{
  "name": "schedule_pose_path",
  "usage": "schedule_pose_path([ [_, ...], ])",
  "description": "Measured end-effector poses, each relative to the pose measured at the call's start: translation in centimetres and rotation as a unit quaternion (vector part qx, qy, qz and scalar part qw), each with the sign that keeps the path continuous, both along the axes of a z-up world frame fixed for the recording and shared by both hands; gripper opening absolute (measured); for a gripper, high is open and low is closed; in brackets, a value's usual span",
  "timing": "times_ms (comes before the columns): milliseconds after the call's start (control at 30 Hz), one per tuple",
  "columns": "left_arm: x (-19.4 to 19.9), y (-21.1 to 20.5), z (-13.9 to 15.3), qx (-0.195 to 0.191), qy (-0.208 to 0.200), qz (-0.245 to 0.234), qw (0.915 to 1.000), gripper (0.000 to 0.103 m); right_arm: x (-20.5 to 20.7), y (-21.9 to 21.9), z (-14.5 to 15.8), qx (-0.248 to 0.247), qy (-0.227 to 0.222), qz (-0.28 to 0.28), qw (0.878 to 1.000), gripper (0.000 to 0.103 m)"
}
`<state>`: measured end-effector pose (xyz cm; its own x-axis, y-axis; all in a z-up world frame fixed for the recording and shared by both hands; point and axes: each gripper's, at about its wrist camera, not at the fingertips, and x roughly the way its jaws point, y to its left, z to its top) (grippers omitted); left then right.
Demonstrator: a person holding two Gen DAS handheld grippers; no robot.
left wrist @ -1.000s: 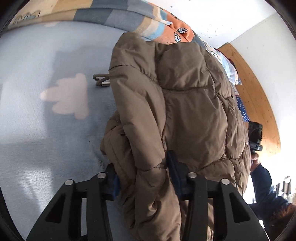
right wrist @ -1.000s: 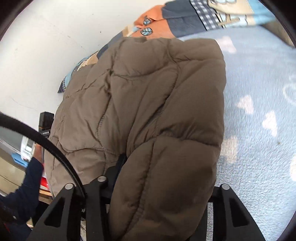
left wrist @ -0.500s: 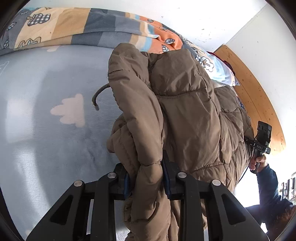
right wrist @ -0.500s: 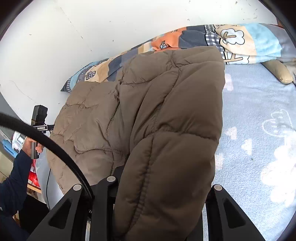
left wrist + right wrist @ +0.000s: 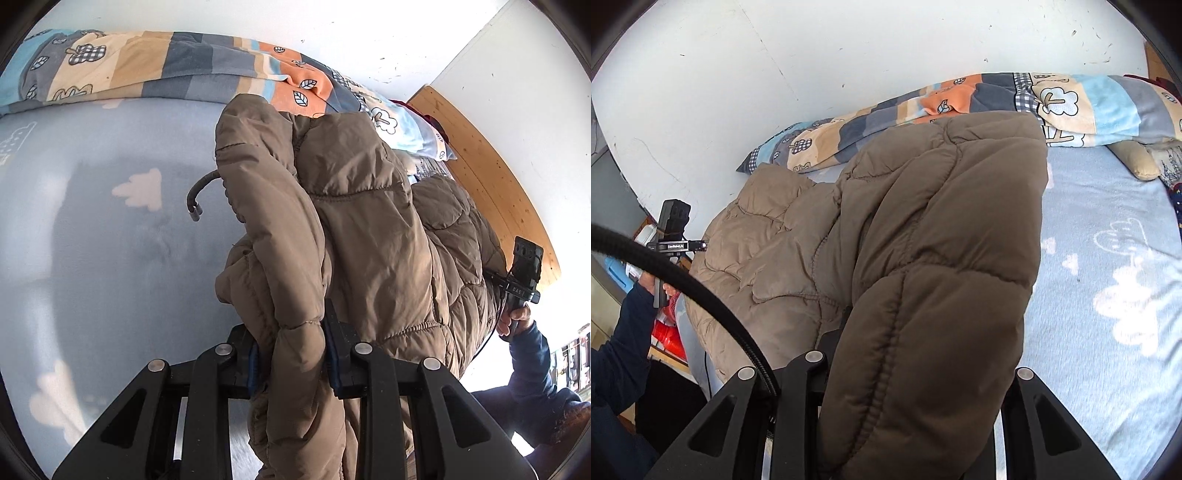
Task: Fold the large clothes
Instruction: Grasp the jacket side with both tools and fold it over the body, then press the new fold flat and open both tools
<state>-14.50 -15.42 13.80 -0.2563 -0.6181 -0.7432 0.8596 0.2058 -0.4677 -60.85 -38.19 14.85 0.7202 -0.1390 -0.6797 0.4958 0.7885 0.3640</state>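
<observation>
A large brown quilted puffer jacket (image 5: 362,229) hangs between both grippers above a light blue bed sheet (image 5: 92,240). My left gripper (image 5: 293,354) is shut on a fold of the jacket's edge. The jacket (image 5: 923,258) also fills the right wrist view, where it drapes over my right gripper (image 5: 916,369) and hides the fingertips; the fabric is pinched there. A grey drawcord (image 5: 199,195) dangles from the jacket's left side. The other gripper shows far off in each view (image 5: 524,273) (image 5: 674,229).
A patchwork blanket (image 5: 166,70) lies bunched along the white wall at the bed's far side. A wooden headboard (image 5: 491,177) stands at the right. A beige stuffed toy (image 5: 1137,162) lies on the sheet (image 5: 1108,277). A red item (image 5: 668,336) sits beside the bed.
Both grippers have risen and pulled back with the jacket, lifting it off the sheet. The left gripper has closed tighter on the fold. More wall and blanket show now.
</observation>
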Motion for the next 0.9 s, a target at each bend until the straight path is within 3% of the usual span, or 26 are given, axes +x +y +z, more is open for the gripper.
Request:
schedule_pose_path([
  [167, -1.4, 3.1, -1.6, 0.019, 0.014, 0.009, 0.9997, 0.027, -0.3, 1.1, -0.7, 0.007, 0.013, 0.005, 1.0, 0.032],
  [267, -1.3, 3.7, -4.4, 0.046, 0.021, 0.032, 0.9982, 0.032, -0.4, 0.5, -3.3, 0.038, 0.036, -0.01, 0.999, 0.033],
  [333, -0.8, 4.1, -6.2, 0.054, 0.039, 0.062, 0.9958, 0.038, -0.5, -0.7, -5.9, 0.079, 0.054, -0.039, 0.995, 0.043],
  [367, -0.6, 4.3, -6.8, 0.056, 0.043, 0.076, 0.9946, 0.047, -0.7, -1.5, -7.2, 0.111, 0.056, -0.054, 0.991, 0.047],
  [433, -0.5, 4.8, -7.1, 0.047, 0.044, 0.093, 0.9935, 0.05, -1.1, -2.4, -8.9, 0.139, 0.067, -0.09, 0.984, 0.067],
  [467, -0.5, 5.1, -7.1, 0.047, 0.045, 0.102, 0.9927, 0.054, -1.3, -2.4, -9.1, 0.149, 0.071, -0.102, 0.981, 0.07],
  [567, -0.4, 6.8, -6.2, 0.038, 0.039, 0.134, 0.9895, 0.059, -1.7, -2.4, -7.7, 0.14, 0.085, -0.126, 0.978, 0.071],
  [700, -0.9, 10.7, -3.5, 0.0, 0.001, 0.2, 0.9798, 0.065, -4.4, -1.0, -5.3, 0.117, 0.096, -0.175, 0.973, 0.074],
  [800, -2.8, 13.4, -1.1, -0.036, -0.05, 0.243, 0.9681, 0.072, -7.6, 0.8, -3.2, 0.093, 0.078, -0.232, 0.965, 0.076],
  [900, -7.1, 15.0, 1.1, -0.07, -0.124, 0.259, 0.9554, 0.078, -10.5, 3.8, -0.8, 0.031, 0.077, -0.306, 0.948, 0.086],
])
